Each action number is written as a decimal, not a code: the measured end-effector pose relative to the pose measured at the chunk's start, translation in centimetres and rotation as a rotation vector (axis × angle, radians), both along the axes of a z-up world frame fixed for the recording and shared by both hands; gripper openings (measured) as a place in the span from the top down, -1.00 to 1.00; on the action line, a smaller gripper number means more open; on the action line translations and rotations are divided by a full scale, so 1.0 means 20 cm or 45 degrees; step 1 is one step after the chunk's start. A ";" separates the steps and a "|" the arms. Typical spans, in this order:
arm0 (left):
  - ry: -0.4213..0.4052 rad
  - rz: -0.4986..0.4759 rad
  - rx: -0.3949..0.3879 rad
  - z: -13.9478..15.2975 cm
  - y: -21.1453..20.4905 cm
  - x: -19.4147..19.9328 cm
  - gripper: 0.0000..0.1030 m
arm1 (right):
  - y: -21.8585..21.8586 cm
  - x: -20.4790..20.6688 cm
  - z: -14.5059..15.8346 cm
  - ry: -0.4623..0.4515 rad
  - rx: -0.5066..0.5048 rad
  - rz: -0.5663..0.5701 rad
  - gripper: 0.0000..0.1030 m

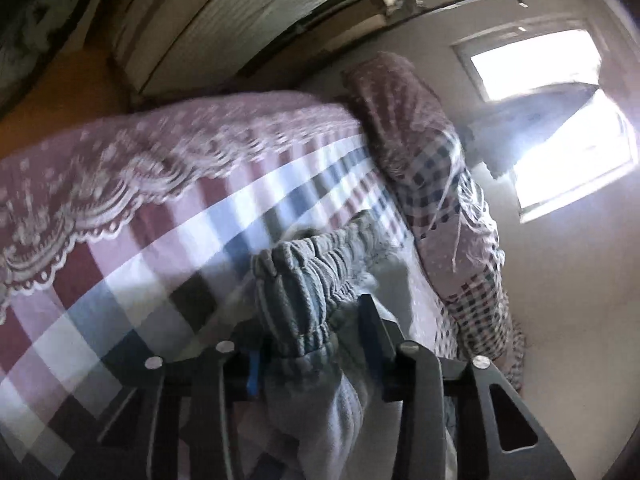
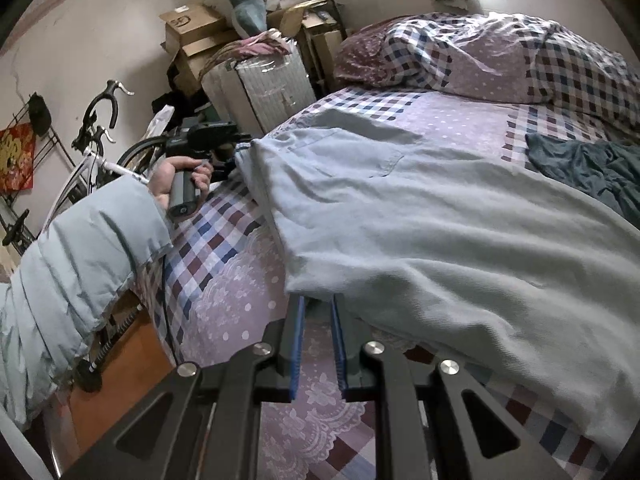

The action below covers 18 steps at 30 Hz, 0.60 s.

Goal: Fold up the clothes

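Left wrist: left hand-held gripper (image 1: 312,336) clamps trousers (image 1: 304,280) waistband, lifting at bed (image 1: 120,264) edge | right hand-held gripper (image 2: 318,308) parted, fingers straddling hem

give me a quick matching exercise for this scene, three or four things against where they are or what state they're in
Things:
1. pants
2. dark garment
3. bicycle
4. left gripper

Places or states:
A. crumpled on the far right of the bed
B. by the wall, beyond the bed's left side
C. spread flat across the bed
D. around the gathered waistband

Pairs: 1-C, 2-A, 3-B, 4-D
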State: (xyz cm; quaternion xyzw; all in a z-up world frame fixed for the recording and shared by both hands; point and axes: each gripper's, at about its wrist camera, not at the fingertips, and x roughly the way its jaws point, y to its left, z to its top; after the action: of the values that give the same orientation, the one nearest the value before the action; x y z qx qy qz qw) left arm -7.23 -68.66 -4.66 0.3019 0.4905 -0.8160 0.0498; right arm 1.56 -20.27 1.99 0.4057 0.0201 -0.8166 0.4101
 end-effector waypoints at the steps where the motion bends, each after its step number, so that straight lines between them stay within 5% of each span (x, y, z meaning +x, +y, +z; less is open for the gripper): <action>1: 0.012 -0.006 -0.040 0.07 0.03 -0.01 0.23 | 0.03 -0.01 0.01 0.000 -0.007 -0.015 0.72; 8: 0.176 -0.229 -0.441 0.68 0.49 -0.07 0.32 | 0.25 -0.05 0.09 -0.007 -0.073 -0.137 0.72; 11: 0.293 -0.402 -0.609 0.94 0.84 -0.06 0.52 | 0.35 -0.06 0.13 0.004 -0.092 -0.189 0.72; 18: 0.413 -0.758 -0.765 1.16 1.66 -0.04 0.56 | 0.64 -0.05 0.20 0.010 -0.139 -0.321 0.72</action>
State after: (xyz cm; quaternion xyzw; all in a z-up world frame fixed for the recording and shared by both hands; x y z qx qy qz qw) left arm -7.98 -35.40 18.60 0.2702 0.1253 -0.9376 -0.1793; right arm 0.52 -7.43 5.93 0.3788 -0.0740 -0.8632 0.3255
